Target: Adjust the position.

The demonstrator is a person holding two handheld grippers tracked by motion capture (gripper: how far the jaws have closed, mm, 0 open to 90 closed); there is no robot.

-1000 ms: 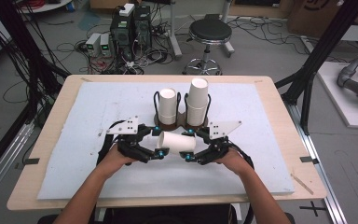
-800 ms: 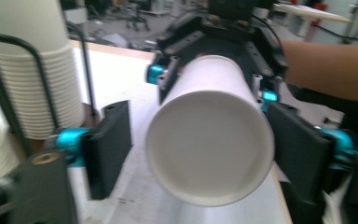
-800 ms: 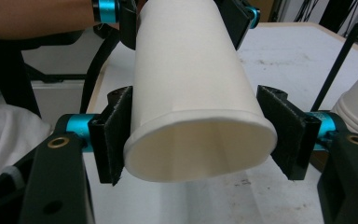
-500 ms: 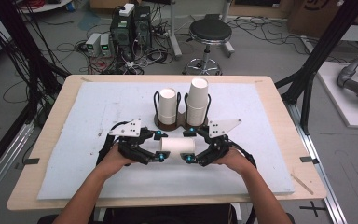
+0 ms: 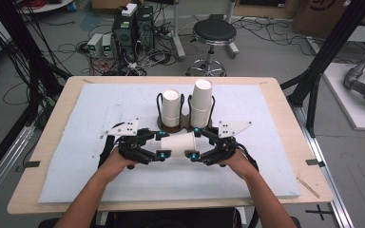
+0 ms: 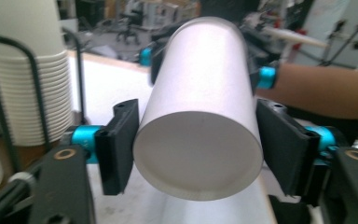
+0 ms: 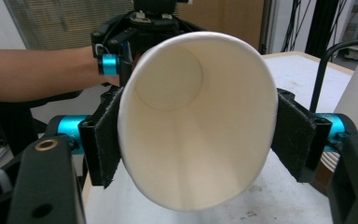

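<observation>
paper cup (image 5: 178, 143) lies on its side in the air between the two grippers, just in front of the rack (image 5: 186, 124) with two cup stacks. compared with one second ago, the cup sits more level and straight — before it was tilted, with the left end lower. left gripper (image 5: 160, 145) has its jaws on the closed bottom end of the cup; they closed narrow and have just been opening a little, and in the left gripper view the pads stand at both sides of the cup, the left one touching. right gripper (image 5: 193, 142) grips the open rim end — its jaws have just been closing slightly, and the pads press the rim oval. both hands rest at the same place over the white mat (image 5: 76, 142).
</observation>
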